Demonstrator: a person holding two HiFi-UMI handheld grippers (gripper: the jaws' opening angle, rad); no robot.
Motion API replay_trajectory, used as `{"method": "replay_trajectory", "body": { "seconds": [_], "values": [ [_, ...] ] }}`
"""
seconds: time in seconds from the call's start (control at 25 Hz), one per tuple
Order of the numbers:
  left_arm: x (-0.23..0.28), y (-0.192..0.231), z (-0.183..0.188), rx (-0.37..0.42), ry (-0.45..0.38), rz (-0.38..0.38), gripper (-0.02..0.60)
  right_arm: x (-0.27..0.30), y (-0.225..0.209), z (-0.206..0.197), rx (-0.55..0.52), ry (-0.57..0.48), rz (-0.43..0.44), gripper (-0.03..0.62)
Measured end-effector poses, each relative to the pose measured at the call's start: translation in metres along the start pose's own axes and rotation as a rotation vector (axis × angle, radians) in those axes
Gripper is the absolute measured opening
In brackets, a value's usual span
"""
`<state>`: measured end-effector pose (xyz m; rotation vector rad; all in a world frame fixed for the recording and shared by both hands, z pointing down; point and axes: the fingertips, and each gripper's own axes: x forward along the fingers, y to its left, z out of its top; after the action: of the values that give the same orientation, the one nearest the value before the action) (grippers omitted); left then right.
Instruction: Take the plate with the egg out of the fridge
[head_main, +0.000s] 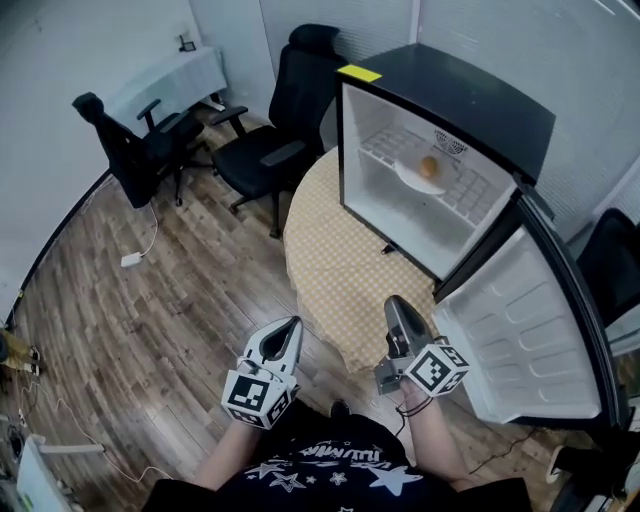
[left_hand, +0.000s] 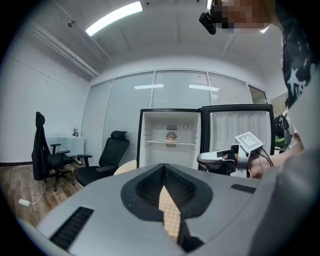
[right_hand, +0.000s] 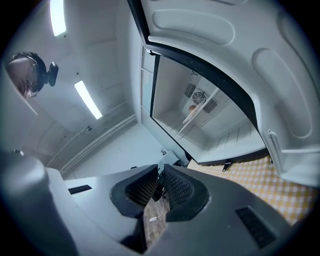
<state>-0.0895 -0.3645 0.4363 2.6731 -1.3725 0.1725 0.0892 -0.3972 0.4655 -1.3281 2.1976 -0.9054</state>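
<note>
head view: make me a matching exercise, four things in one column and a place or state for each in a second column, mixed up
Things:
1. egg
2. fridge door
3. fridge
4. left gripper

Places or states:
a. stands on the table
b. shut, holding nothing
c. lies on a plate
d. swung open

Pairs: 1-c, 2-d, 3-a, 4-b

We see a black fridge (head_main: 470, 95) with a white inside and a yellow sticker (head_main: 359, 73) on its top corner, a white plate (head_main: 413, 181) bearing a tan egg (head_main: 429, 166) inside it, yellow-checked tablecloth (head_main: 340, 270) beneath it, and black chairs (head_main: 265, 155) on brown wood floor (head_main: 150, 300) beside it.
</note>
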Motion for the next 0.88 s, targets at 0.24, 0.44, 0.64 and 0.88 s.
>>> {"method": "replay_trajectory", "body": {
  "seconds": [0.24,0.44,0.64,0.88],
  "values": [
    [0.022,0.013,0.002,-0.003,-0.015,-0.017,0.008,0.007,-0.018,0.005,0.019,-0.032,-0.026,0.052],
    [0.062,0.02,0.007,-0.002,-0.034,-0.086,0.008,0.016,-0.037,0.022,0.035,-0.085,-0.079,0.052],
    [0.12,0.03,0.021,0.017,-0.053,-0.199,0.008,0.032,-0.059,0.049,0.029,-0.169,-0.141,0.052],
    [0.184,0.049,0.046,0.029,-0.054,-0.31,0.008,0.058,-0.075,0.078,0.065,-0.264,-0.214,0.052]
  ]
}}
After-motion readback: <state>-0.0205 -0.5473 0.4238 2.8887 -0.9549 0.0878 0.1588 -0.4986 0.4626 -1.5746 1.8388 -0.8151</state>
